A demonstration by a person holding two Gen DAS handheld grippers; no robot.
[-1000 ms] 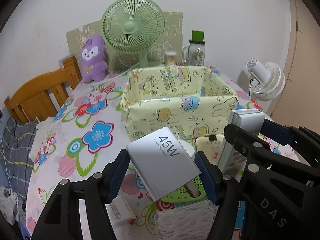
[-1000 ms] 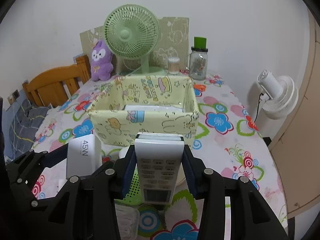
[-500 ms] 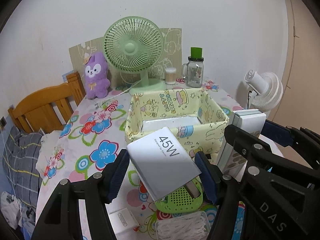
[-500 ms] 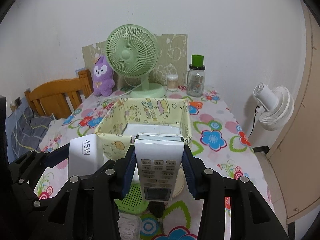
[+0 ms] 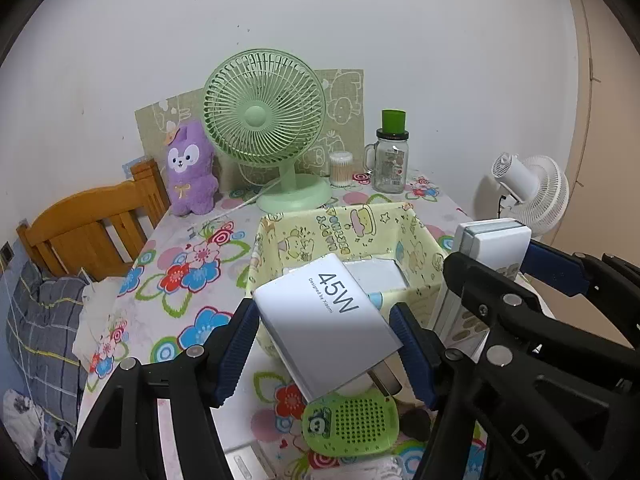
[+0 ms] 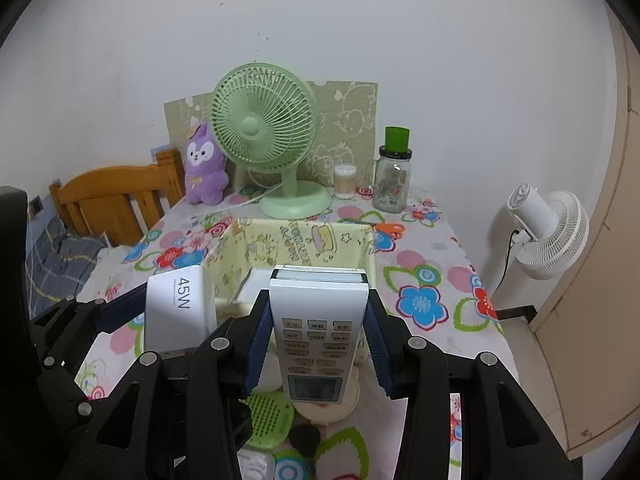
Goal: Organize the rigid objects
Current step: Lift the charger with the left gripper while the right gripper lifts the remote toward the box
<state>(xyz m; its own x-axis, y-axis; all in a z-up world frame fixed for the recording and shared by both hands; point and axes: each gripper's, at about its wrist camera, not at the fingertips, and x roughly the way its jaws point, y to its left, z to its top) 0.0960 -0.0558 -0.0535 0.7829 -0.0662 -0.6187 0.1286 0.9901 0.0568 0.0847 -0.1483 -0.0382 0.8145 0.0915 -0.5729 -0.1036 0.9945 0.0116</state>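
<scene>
The white 45W charger (image 5: pixel 326 322) sits tilted between the blue pads of the left hand-held gripper (image 5: pixel 326 344), held in the air on the near side of the yellow cartoon-print fabric box (image 5: pixel 280 236); its metal prongs poke out below and are partly hidden by the right pad; the small grey print beside the "45W" is too fine to read surely. The jaws are closed snugly on the charger's two sides. Beside it, to the right of the box, the white remote control (image 6: pixel 318 328) stands upright in the right hand-held gripper (image 6: pixel 318 340), pads pressed against both long edges, keypad and small screen facing the camera; the button labels are too small to make out; its top edge hides part of the box's inside. A flat white item (image 5: pixel 378 274) lies on the floor of the box, mostly covered by the charger and the remote, so what it is cannot be told. Nearer than the box, on the flowered surface (image 5: pixel 192 276), lies a green perforated piece (image 5: pixel 352 424) with a panda face, a dark round thing (image 6: pixel 304 436) beside it, and white items cut off by the picture's lower edge. Behind the box stand a green desk fan (image 5: pixel 262 116), a purple plush toy (image 5: pixel 190 172), a cotton-swab tub (image 5: pixel 341 168) and a glass jar with a green lid (image 5: pixel 390 156); orange scissors (image 6: pixel 390 229) lie at the box's far right corner; a white fan (image 6: pixel 548 232) stands off the surface to the right.
</scene>
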